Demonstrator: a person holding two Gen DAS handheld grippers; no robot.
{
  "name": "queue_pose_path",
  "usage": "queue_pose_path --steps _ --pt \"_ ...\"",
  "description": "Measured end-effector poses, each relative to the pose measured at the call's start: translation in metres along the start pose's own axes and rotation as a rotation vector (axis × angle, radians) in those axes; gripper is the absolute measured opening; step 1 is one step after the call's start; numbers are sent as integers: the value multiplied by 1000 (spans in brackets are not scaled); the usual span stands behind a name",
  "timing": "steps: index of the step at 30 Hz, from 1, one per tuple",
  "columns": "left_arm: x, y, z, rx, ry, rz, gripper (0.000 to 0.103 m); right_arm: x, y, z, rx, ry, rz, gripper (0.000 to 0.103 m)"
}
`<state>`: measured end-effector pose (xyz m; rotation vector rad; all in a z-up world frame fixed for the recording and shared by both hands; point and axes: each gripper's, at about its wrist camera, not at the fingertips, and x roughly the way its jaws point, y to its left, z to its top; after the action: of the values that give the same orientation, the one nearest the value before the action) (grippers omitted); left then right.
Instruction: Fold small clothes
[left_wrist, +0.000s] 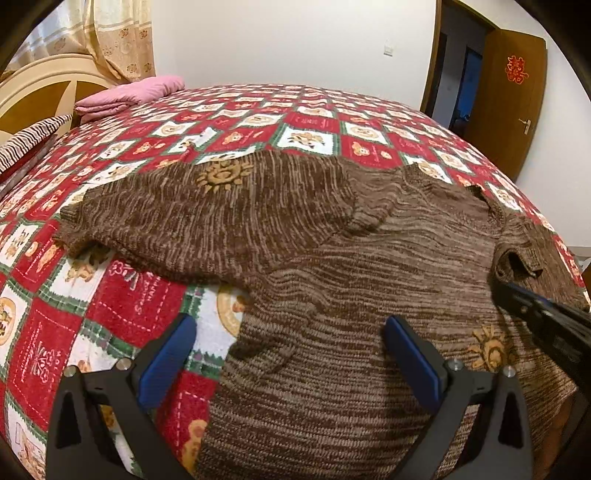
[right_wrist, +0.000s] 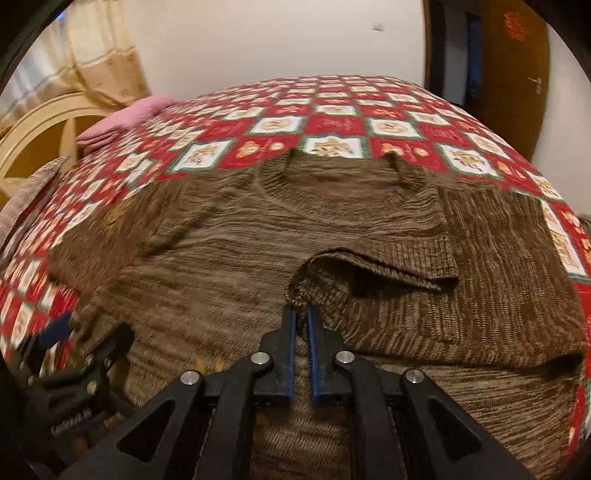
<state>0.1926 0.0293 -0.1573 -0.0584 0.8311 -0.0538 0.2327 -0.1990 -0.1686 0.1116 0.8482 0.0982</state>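
Observation:
A brown knit sweater (left_wrist: 369, 277) (right_wrist: 221, 277) lies flat on the bed, neck toward the far side. One sleeve (left_wrist: 207, 214) stretches out to the left. The other sleeve (right_wrist: 388, 266) is folded across the chest, and its cuff (right_wrist: 299, 295) (left_wrist: 513, 262) ends right at the tips of my right gripper (right_wrist: 302, 312) (left_wrist: 517, 295). That gripper's blue pads stand a narrow gap apart and do not press on the cuff. My left gripper (left_wrist: 290, 325) is wide open over the sweater's near left edge, holding nothing; it shows blurred at the lower left of the right wrist view (right_wrist: 74, 350).
The bed is covered by a red, white and green patchwork quilt (left_wrist: 129, 295). A folded pink blanket (left_wrist: 129, 94), a striped pillow (left_wrist: 29, 140) and a cream headboard (left_wrist: 40, 92) are at the far left. A brown door (left_wrist: 506, 96) stands open at the right.

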Motion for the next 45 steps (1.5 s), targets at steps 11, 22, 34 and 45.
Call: queue_pose_path --steps 11,22,34,45 --pt "0 0 0 -1 -1 -2 103 -45 -97 19 312 -144 -22 16" --pt "-1 0 -1 -1 -3 -2 103 60 -60 62 334 75 267 16" --pt "-1 -1 0 -5 -8 -6 103 -21 -98 23 229 -50 -39 16" --pt "-1 -3 1 -4 -2 -3 103 -61 -137 -54 127 -150 -268 21"
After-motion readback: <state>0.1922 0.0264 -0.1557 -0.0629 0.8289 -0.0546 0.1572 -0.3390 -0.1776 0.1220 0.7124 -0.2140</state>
